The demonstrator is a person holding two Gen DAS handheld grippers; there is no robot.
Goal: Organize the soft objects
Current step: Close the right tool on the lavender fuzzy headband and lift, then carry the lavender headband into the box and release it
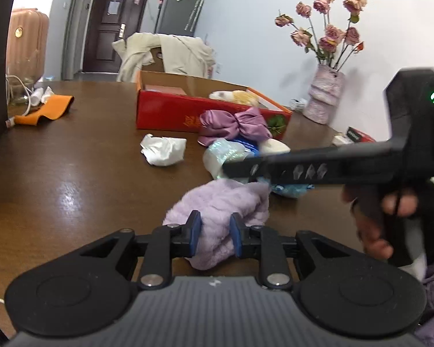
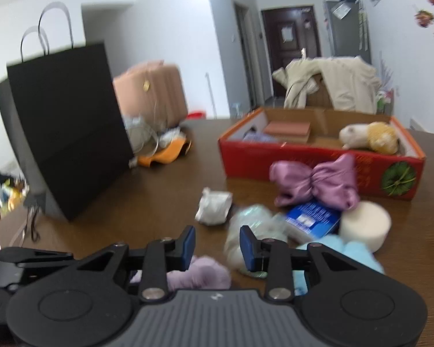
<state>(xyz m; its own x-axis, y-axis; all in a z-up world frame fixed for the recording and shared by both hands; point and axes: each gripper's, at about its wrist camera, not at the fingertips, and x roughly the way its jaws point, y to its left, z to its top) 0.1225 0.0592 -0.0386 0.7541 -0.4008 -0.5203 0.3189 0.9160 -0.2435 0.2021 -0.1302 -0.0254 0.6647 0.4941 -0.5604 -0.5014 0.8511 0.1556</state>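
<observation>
- The left gripper point(image 1: 215, 230) has its blue pads on either side of the fluffy lilac cloth point(image 1: 220, 214), which fills the gap between them. It looks clamped on the cloth, with the pads pressing into the pile.
- The cloth lies on the brown table point(image 1: 86, 173), a lumpy bundle whose long axis runs from the pads out toward 1 o'clock in the left wrist view.
- The red box point(image 1: 205, 115) sits straight ahead at about 12 o'clock from the left gripper, well beyond the cloth. A plush toy point(image 1: 234, 97) is already inside at its right end.
- Between cloth and box lies the clutter: a purple satin bow point(image 1: 234, 123) leaning against the box front, a crumpled white tissue point(image 1: 163, 150) at 11 o'clock, and a shiny pale bundle point(image 1: 222, 156) near 12.
- The right gripper point(image 2: 217, 244) hangs released, with its pads apart and nothing between them. In its own view the lilac cloth point(image 2: 199, 273) sits low at 7 o'clock, beneath the left pad.
- My call: the left hand is the one on the cloth, so the lift and carry to the box falls to it, forward over the bow.
</observation>
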